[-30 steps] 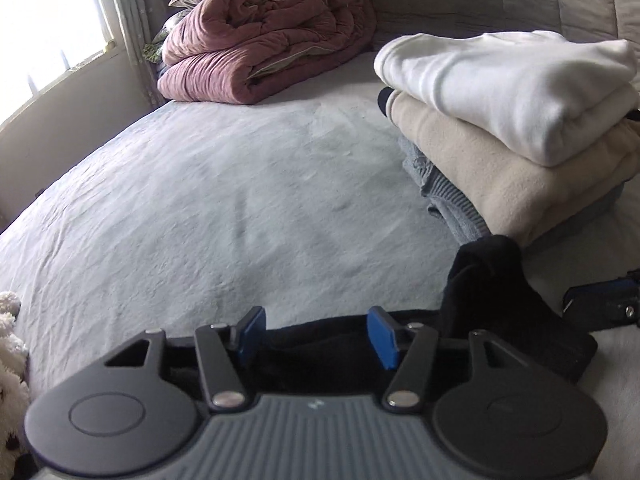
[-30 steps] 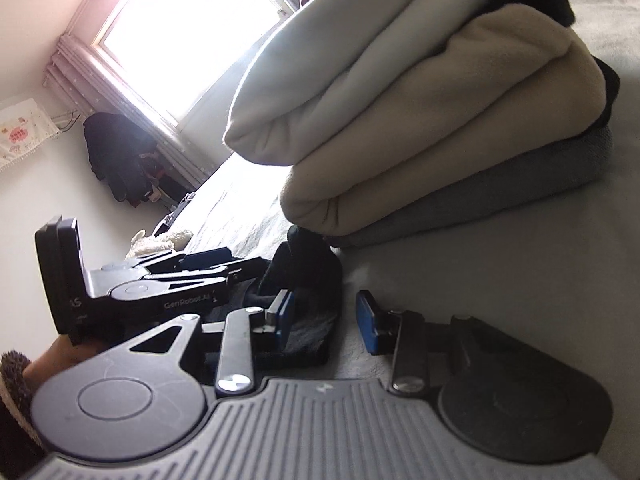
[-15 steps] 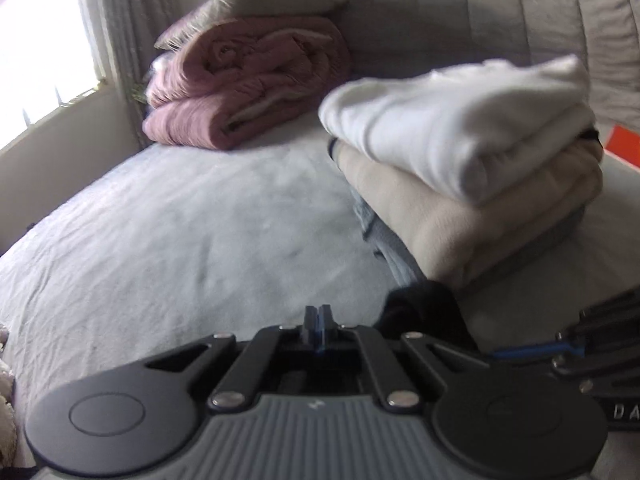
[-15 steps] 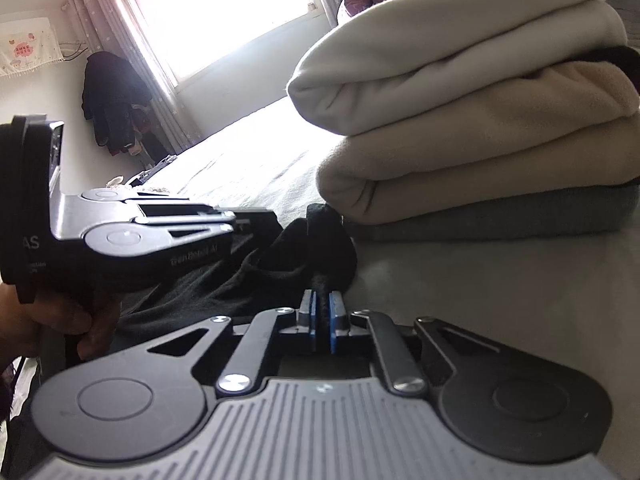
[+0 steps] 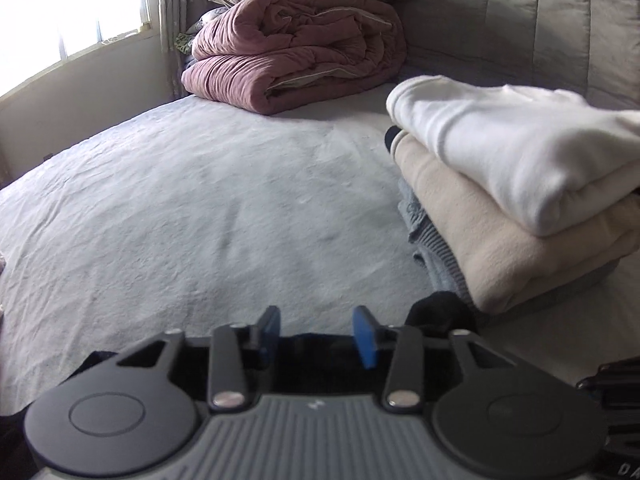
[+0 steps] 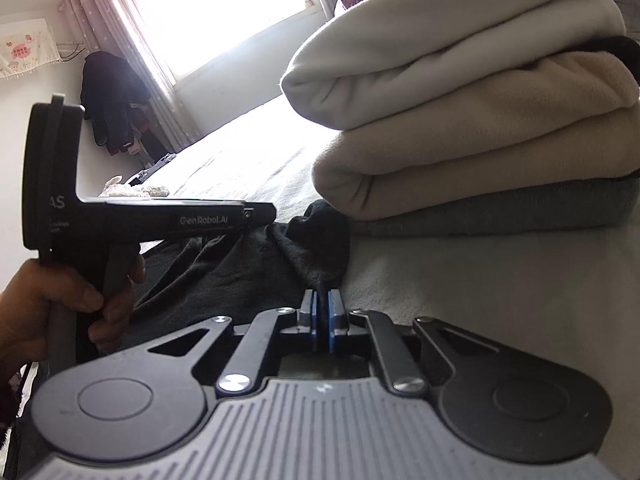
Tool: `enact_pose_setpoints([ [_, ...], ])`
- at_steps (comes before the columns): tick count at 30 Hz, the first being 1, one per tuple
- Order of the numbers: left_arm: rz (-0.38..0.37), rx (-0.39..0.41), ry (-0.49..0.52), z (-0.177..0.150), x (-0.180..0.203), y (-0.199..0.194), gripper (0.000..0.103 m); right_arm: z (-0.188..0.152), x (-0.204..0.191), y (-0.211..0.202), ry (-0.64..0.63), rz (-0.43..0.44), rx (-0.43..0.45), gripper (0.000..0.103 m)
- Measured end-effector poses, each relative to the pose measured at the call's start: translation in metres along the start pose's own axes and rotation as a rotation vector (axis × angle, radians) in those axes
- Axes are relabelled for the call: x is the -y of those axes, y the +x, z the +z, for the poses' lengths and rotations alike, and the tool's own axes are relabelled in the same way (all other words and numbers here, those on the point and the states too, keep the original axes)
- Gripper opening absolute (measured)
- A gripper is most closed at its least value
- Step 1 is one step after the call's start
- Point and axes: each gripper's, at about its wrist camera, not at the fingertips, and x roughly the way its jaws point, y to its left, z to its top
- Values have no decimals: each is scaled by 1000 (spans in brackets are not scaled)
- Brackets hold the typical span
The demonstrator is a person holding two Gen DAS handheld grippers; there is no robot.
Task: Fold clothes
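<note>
Right wrist view: "GenRobot.AI" printed in pale letters along barrel of left gripper, handheld. Letters "AS" legible on its rear housing, start of word cut off; smaller lines beneath too blurred to read. Wall hanging at upper left carries red characters, illegible. Left wrist view: fragment "D" on right gripper body, lower right corner.

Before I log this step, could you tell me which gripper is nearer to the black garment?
Right. The right gripper is shut on the black garment, pinching its edge. The left gripper is open just above the garment, not gripping it.
</note>
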Motion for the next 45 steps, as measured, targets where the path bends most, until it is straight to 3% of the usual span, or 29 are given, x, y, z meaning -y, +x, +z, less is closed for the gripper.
enact_pose_setpoints([
  [4,-121,-61,-34,7,6,7,52,-7,-3,1,17,16,10,17],
  [6,-165,-101,-61,7,9,13,50,-8,-1,2,21,47,5,29],
  [7,-185,-120,-78,7,9,17,39,-8,-2,3,19,61,2,36],
  [8,-199,-134,-100,7,8,20,27,-8,-4,5,7,62,-2,37],
  [9,-203,-139,-122,6,8,22,1,-8,-8,6,-14,55,-9,37],
  [10,-207,-145,-143,5,7,25,2,-8,-11,8,-37,45,-15,36],
  [11,-198,-128,-143,5,8,24,2,-8,-11,9,-43,50,-22,6],
  [14,-161,-8,-87,8,14,6,1,-3,-8,2,-44,57,3,7],
  [18,-149,87,-61,10,19,-11,2,11,5,-24,-15,54,95,7],
  [23,-92,30,-27,-1,25,13,2,14,19,-21,12,32,13,7],
  [25,-63,-1,-18,-6,24,26,3,8,22,-14,6,7,-63,7],
  [28,-67,6,-69,-11,16,27,6,9,23,-19,3,13,-62,11],
  [29,-68,11,-95,-10,12,23,9,10,24,-21,10,13,-54,13],
  [30,-66,21,-113,-10,10,19,19,11,26,-23,17,13,-46,13],
  [31,-64,37,-128,-10,8,12,30,11,28,-25,25,12,-38,14],
  [36,-63,86,-191,-18,-2,-19,42,9,28,-29,16,7,-7,18],
  [39,-50,87,-258,-30,-6,-39,47,9,28,-31,11,4,11,38],
  [45,36,94,-320,-54,-10,-95,60,9,19,-24,3,43,28,39],
])
